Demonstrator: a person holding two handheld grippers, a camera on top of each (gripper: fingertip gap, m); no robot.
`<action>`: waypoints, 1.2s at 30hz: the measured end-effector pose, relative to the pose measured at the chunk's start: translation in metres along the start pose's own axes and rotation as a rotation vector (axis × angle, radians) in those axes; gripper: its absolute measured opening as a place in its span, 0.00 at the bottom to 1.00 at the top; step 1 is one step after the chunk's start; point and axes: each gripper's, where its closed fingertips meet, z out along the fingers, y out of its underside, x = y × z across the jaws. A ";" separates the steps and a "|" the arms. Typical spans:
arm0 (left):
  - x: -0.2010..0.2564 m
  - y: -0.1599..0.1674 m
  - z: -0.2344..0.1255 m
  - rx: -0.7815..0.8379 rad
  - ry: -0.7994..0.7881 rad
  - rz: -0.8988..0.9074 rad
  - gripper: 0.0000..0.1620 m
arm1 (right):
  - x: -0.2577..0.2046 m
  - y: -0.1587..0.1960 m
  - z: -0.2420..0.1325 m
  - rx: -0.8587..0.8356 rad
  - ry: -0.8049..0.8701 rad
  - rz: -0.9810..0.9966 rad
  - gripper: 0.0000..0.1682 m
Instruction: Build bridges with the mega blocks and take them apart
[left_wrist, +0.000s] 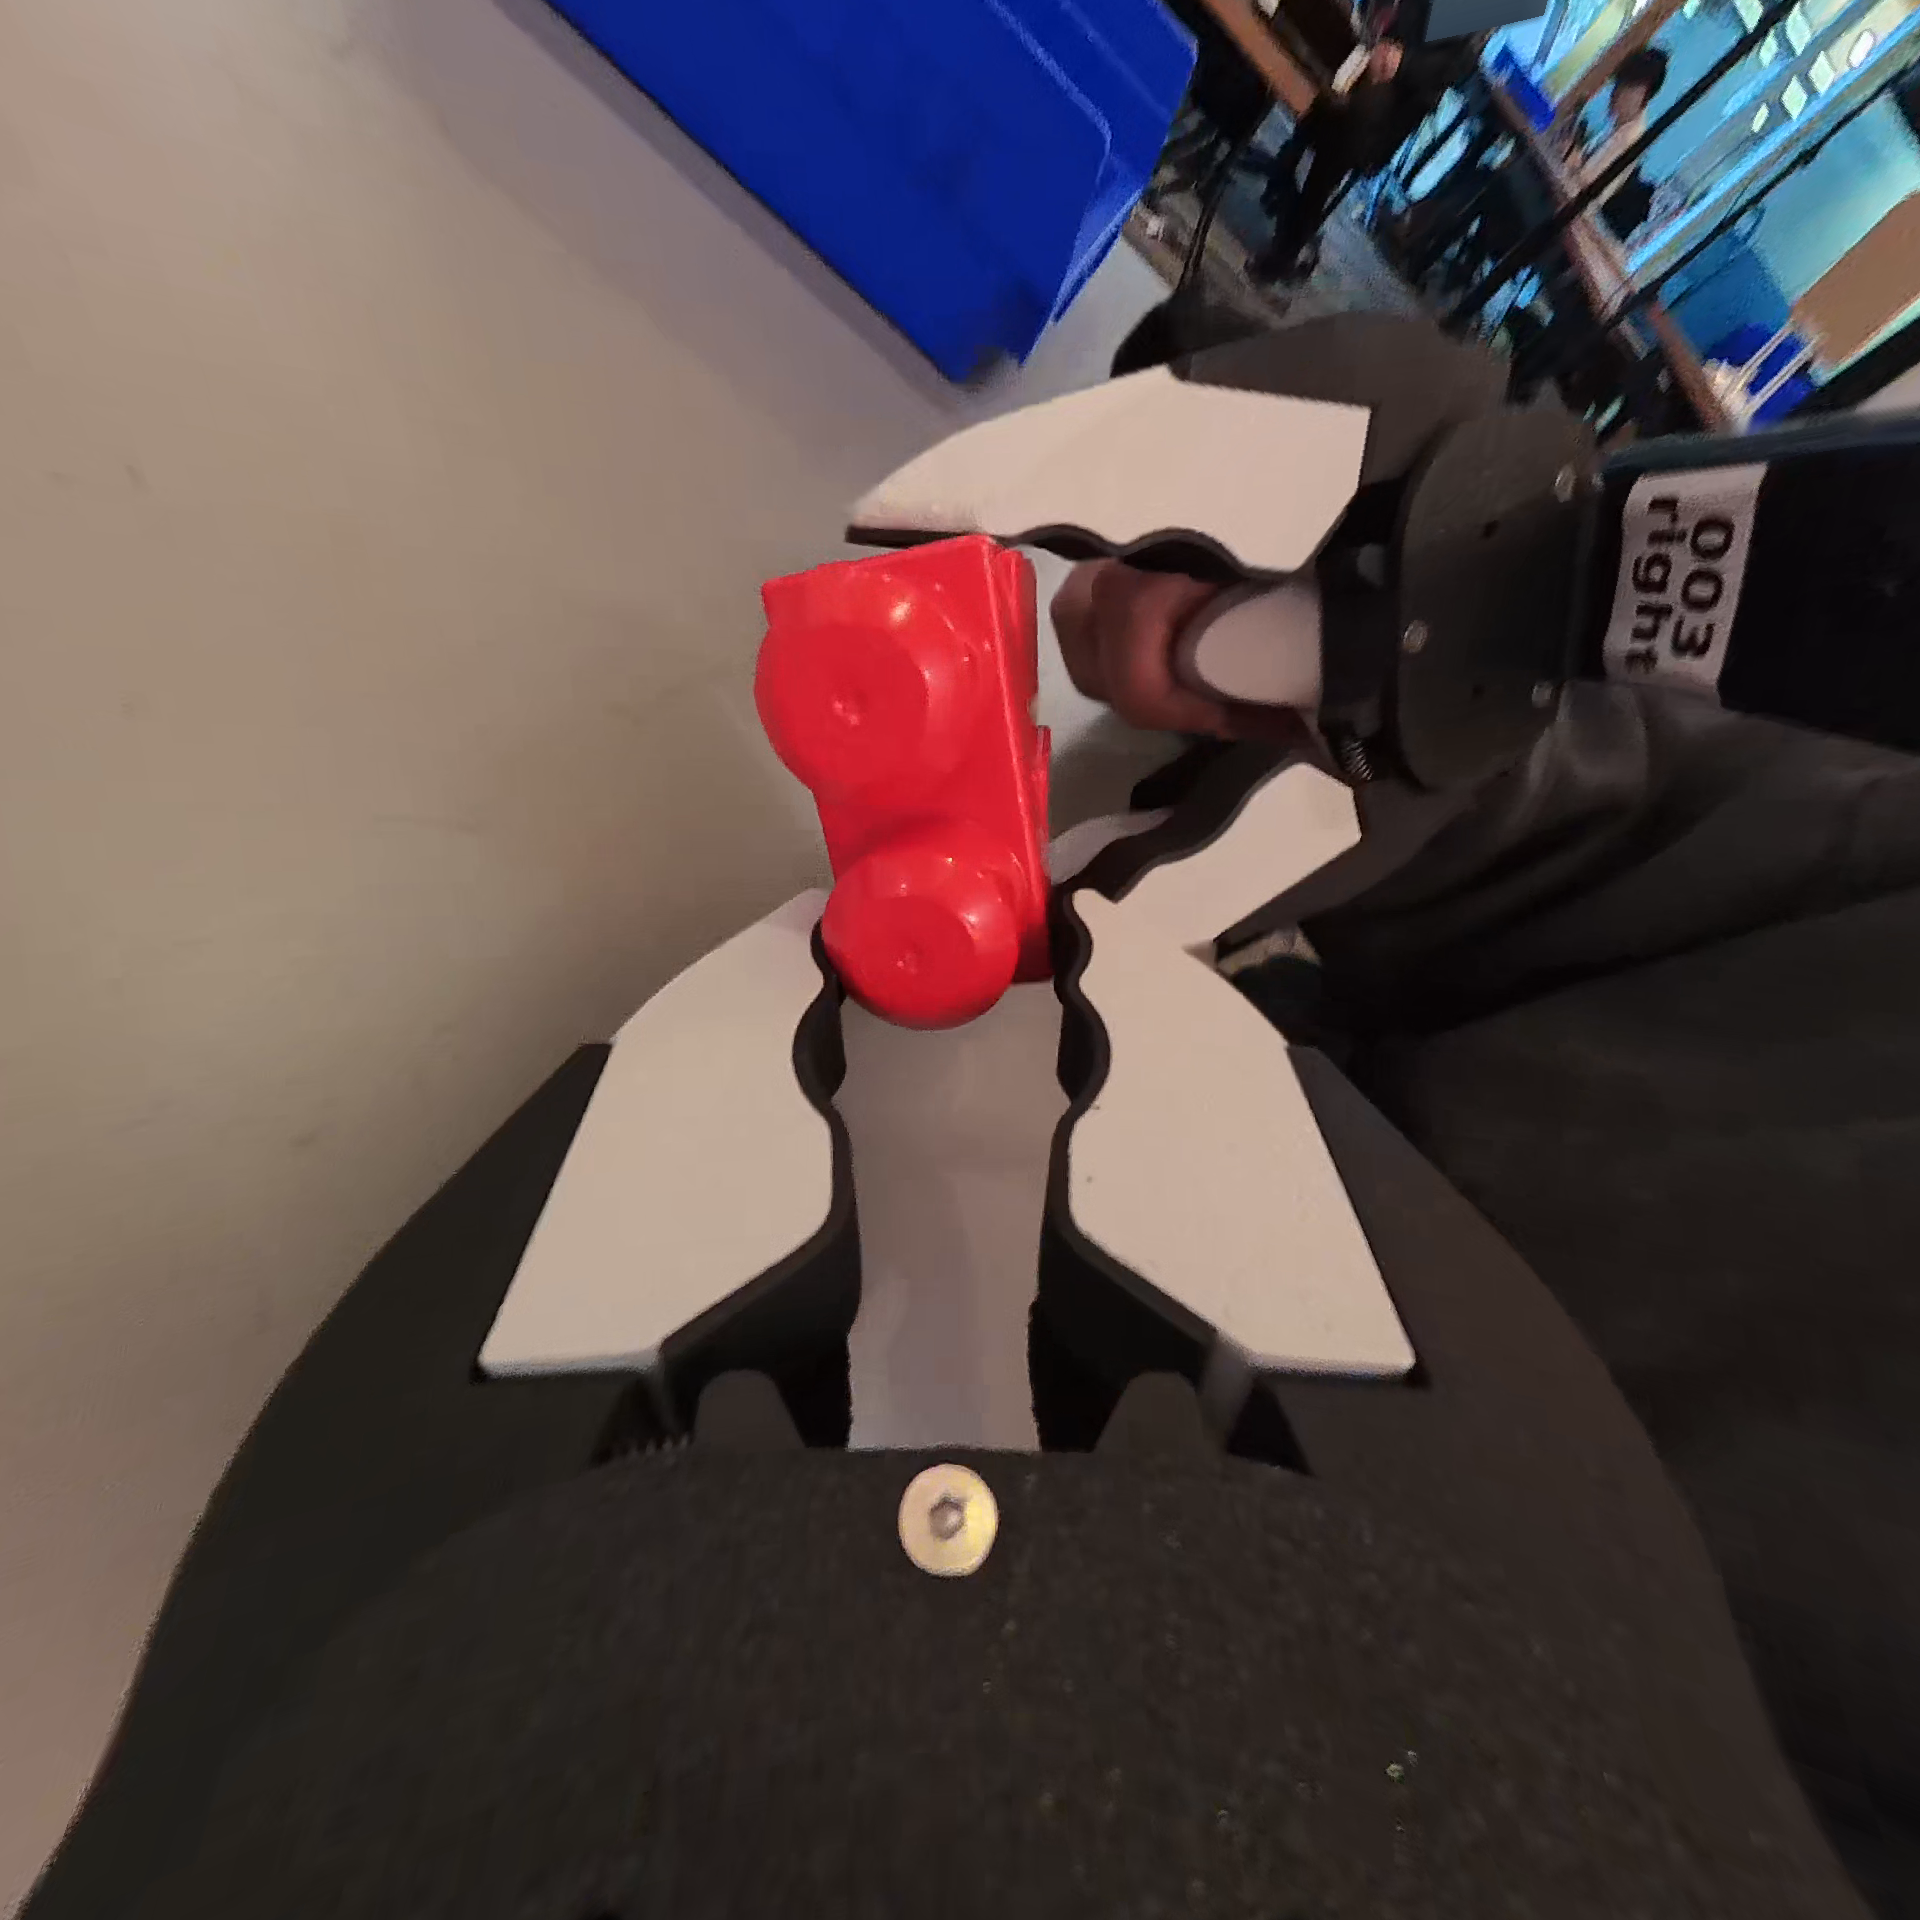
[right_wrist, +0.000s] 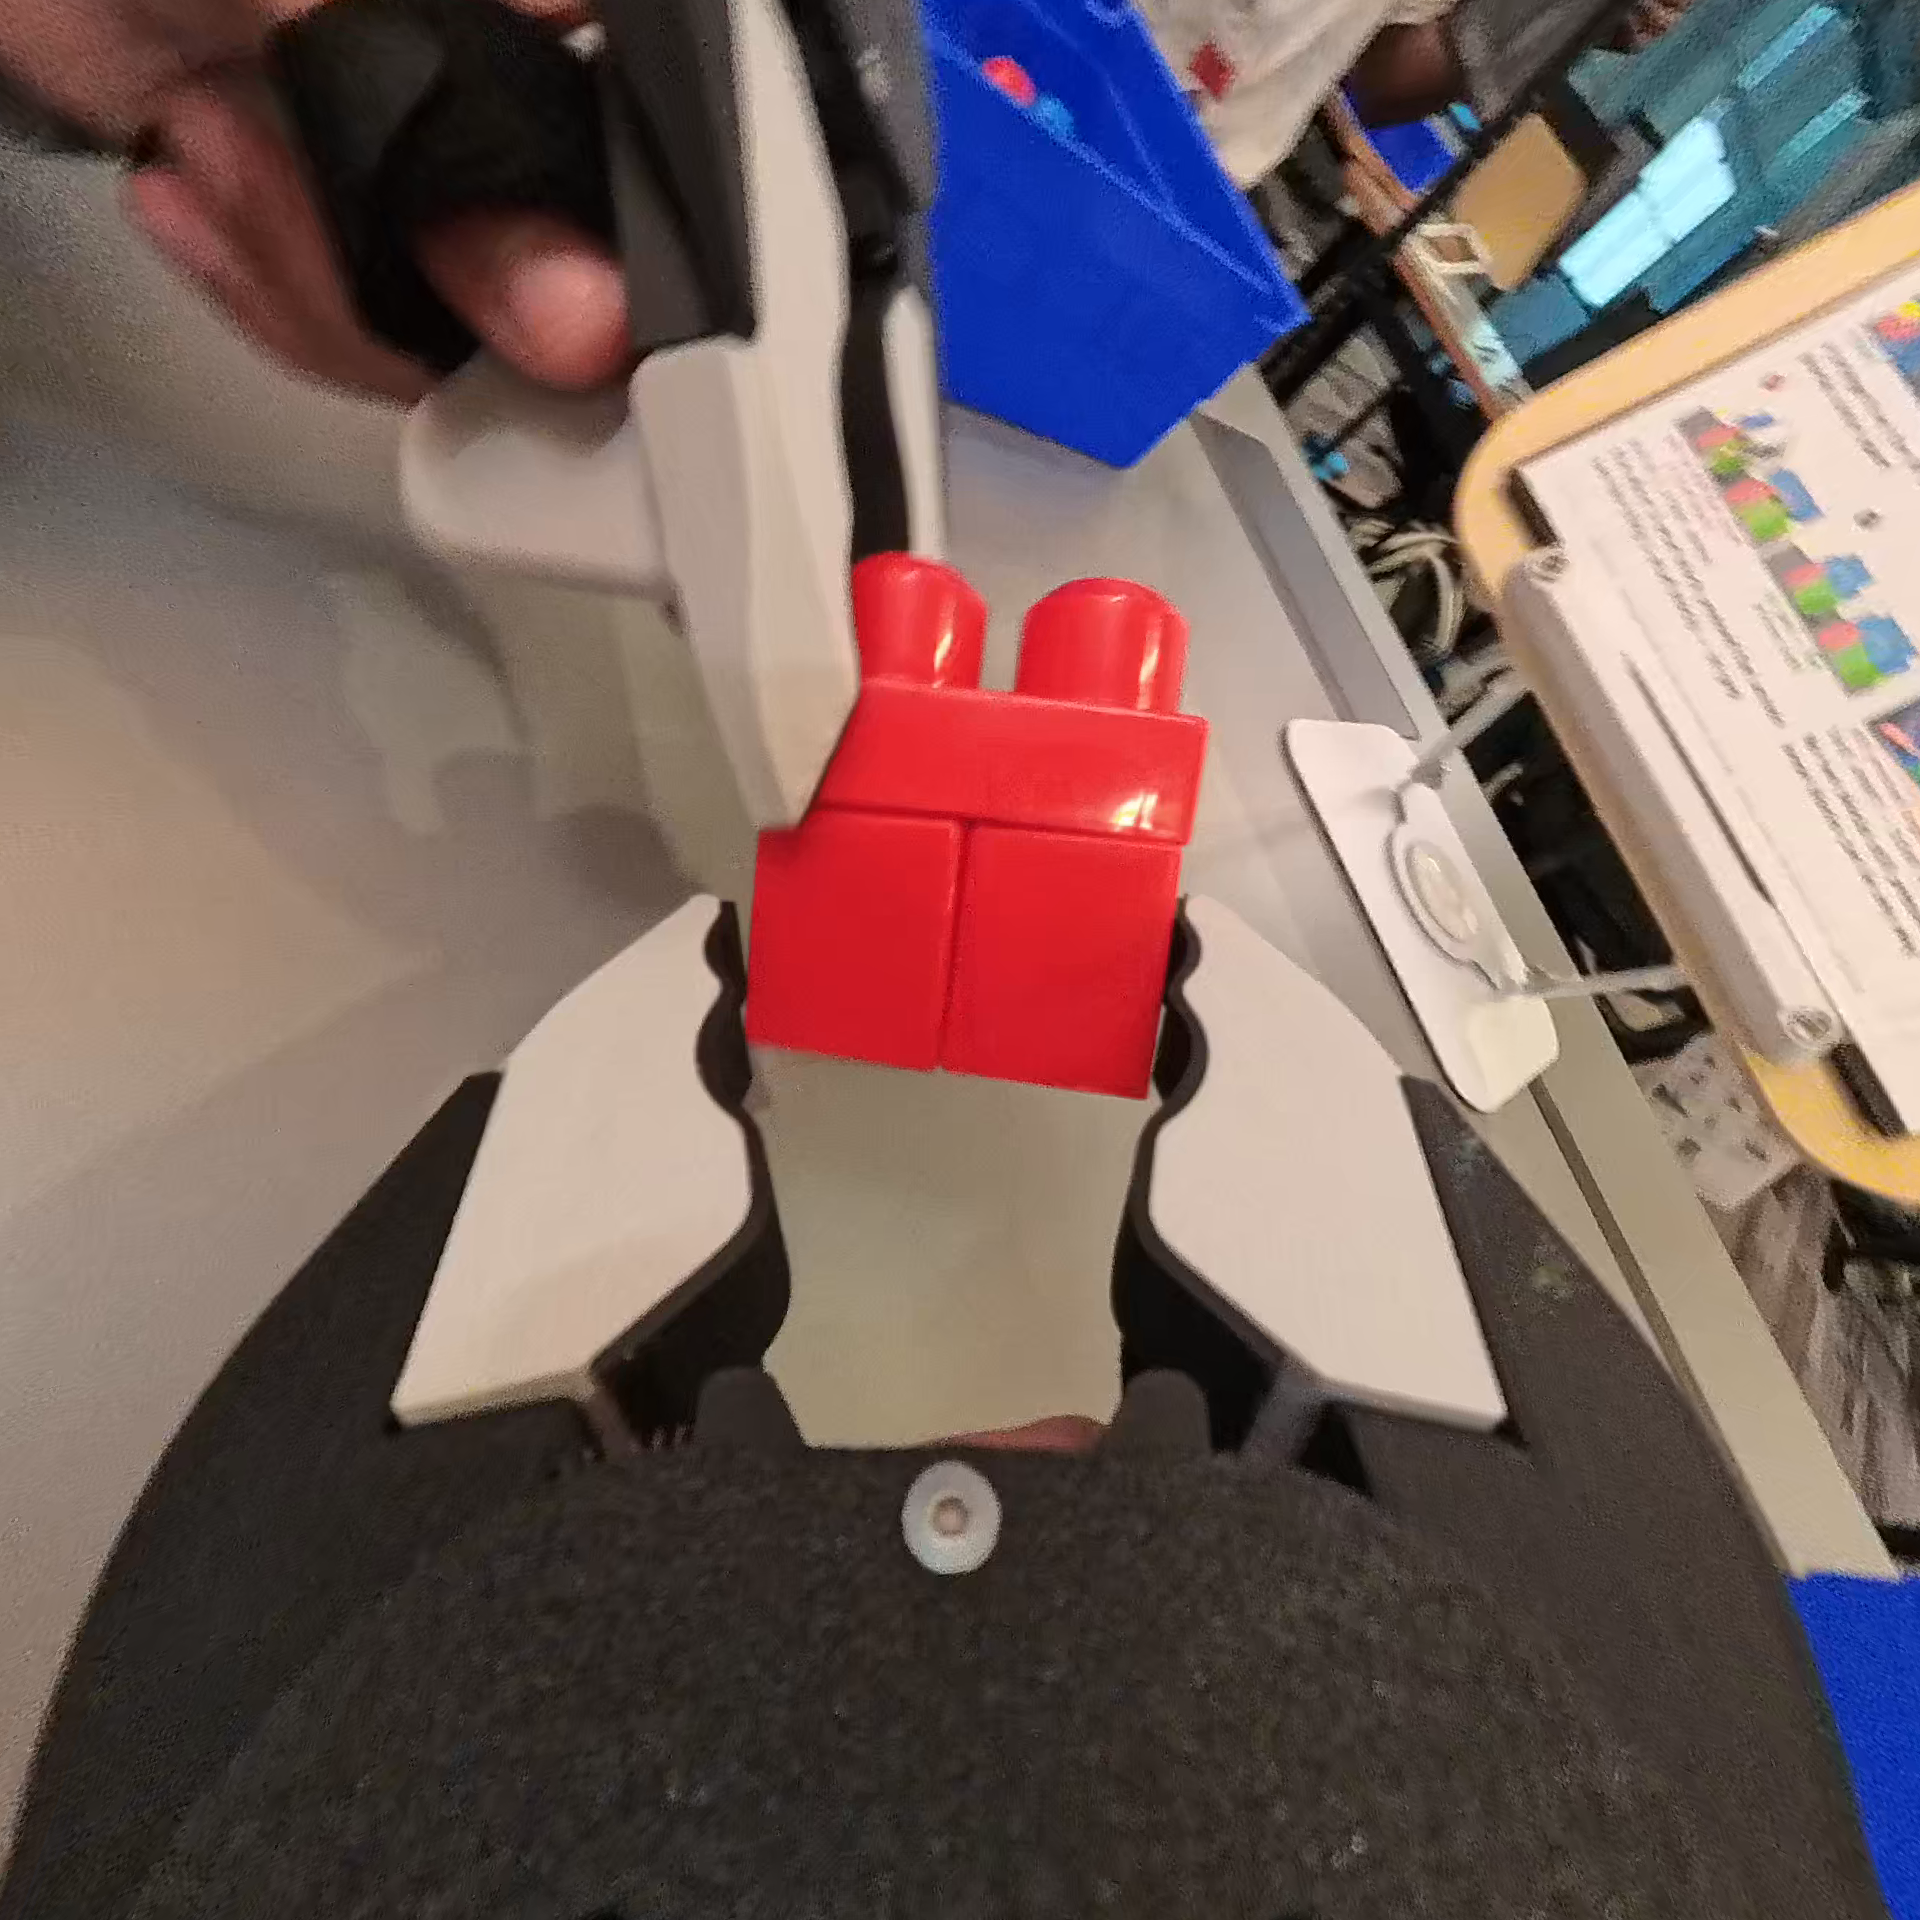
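A: What is the right wrist view giving us that the left one isn't?

B: It is showing the red block (right_wrist: 966, 883) side on: two studs pointing to the top of the frame, a seam running down its lower half. It is also showing a clipboard with a printed sheet (right_wrist: 1756, 665) at the right edge. The left wrist view is looking onto the studs (left_wrist: 904, 769) instead.

A: Where is the block sitting?

B: At frame centre in both. The right gripper (right_wrist: 961, 977) is closing narrowly on its lower sides. The left gripper (left_wrist: 940, 951) is pinching the block's stud end, jaws partly closed, and its fingers are coming down from the upper left (right_wrist: 769, 623).

A: And in the left view?

B: The right gripper (left_wrist: 1039, 707) is reaching in from the right.

A: Surroundings?

B: A pale table (left_wrist: 312, 623) is lying beneath, a blue bin (left_wrist: 935, 156) is standing near the top, and a blurred, cluttered room is showing at upper right.
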 end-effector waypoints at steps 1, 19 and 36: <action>-0.002 0.001 -0.004 -0.014 -0.004 0.018 0.23 | -0.005 0.004 -0.001 -0.016 -0.043 -0.024 0.47; 0.026 0.013 -0.006 -0.385 -0.010 0.452 0.22 | -0.037 -0.018 -0.023 0.139 -0.662 0.633 0.24; 0.028 0.008 0.012 0.032 0.182 0.126 0.27 | 0.002 -0.030 -0.042 0.410 -0.627 0.830 0.22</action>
